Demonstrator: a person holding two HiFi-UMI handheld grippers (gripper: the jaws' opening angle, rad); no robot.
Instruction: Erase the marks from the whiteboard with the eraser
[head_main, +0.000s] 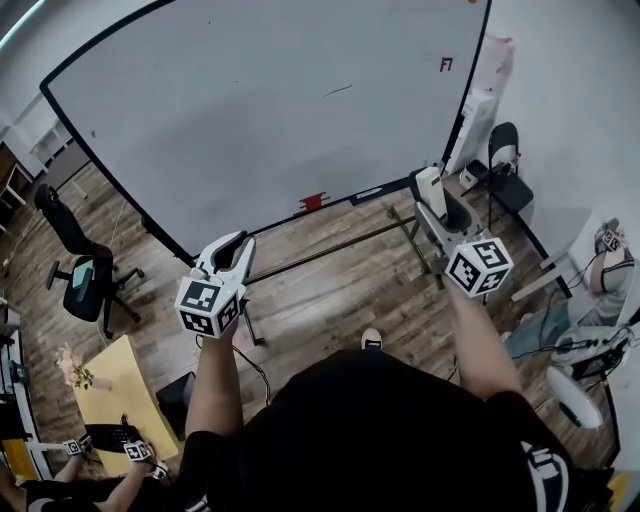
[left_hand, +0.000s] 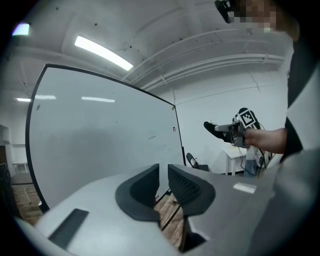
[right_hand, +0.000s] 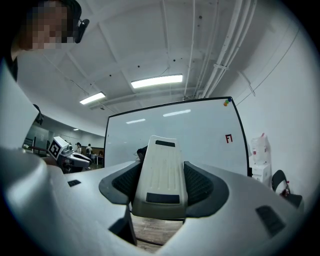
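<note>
A large whiteboard (head_main: 250, 110) stands on a wheeled frame ahead of me. It bears a short dark stroke (head_main: 338, 90) right of centre and a small red mark (head_main: 446, 64) near its right edge. My right gripper (head_main: 432, 203) is held off the board's lower right corner, shut on a white eraser (head_main: 431, 188). In the right gripper view the eraser (right_hand: 162, 160) stands upright between the pads (right_hand: 200, 184), in front of the whiteboard (right_hand: 200, 130). My left gripper (head_main: 237, 243) hovers below the board's lower edge. In its own view the left gripper (left_hand: 163, 172) shows its jaws nearly together with nothing between them.
A red object (head_main: 313, 201) lies on the board's tray. The stand's floor bars (head_main: 330, 250) run across the wooden floor. A black office chair (head_main: 85, 265) and a yellow table (head_main: 110, 390) sit at left. Another chair (head_main: 505, 150) and white boxes (head_main: 490, 80) stand at right.
</note>
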